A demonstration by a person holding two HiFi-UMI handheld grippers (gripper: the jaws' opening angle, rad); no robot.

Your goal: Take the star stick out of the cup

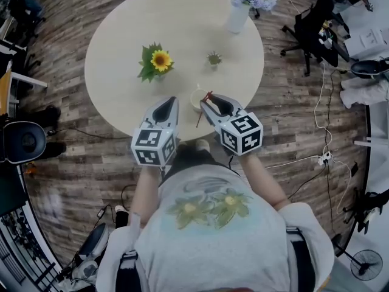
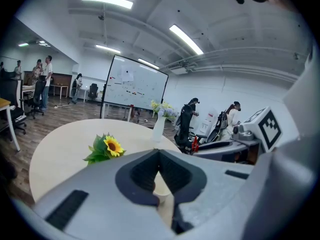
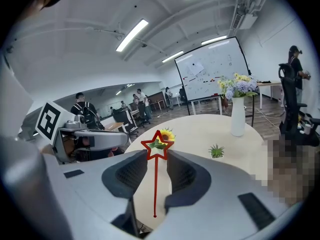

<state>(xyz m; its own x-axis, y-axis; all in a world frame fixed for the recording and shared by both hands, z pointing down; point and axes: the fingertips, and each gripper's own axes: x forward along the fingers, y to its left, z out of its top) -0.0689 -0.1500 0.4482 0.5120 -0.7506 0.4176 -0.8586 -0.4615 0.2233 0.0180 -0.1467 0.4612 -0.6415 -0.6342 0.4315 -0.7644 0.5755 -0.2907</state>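
From the head view, the right gripper [image 1: 209, 100] is pinching the star stick [image 1: 202, 110] at its star end. The stick's long axis is slanting from the star, just beside the right rim of the cup [image 1: 196, 98], back toward the near edge of the round table [image 1: 182, 35]. Its bare end is pointing at the person, and the whole stick is sitting outside the cup. The cup is standing close to the near edge, between the two grippers. The left gripper [image 1: 170, 102] is hovering just to the cup's left. Toward the far edge, a white vase [image 1: 238, 16] is holding a bunch of flowers. A sunflower [image 1: 161, 60] and a small potted plant [image 1: 213, 58] are sitting nearer the middle.

In the left gripper view, the left gripper [image 2: 159, 154] is keeping its jaw tips together with nothing clamped. The pale cup [image 2: 161, 186] is showing through the gap behind the tips.

In the right gripper view, the right gripper [image 3: 157, 156] is gripping the red star stick [image 3: 155, 184] by the star, which is wedged between the narrowly parted tips. The stick is hanging down the gap toward the camera, its free end touching nothing.
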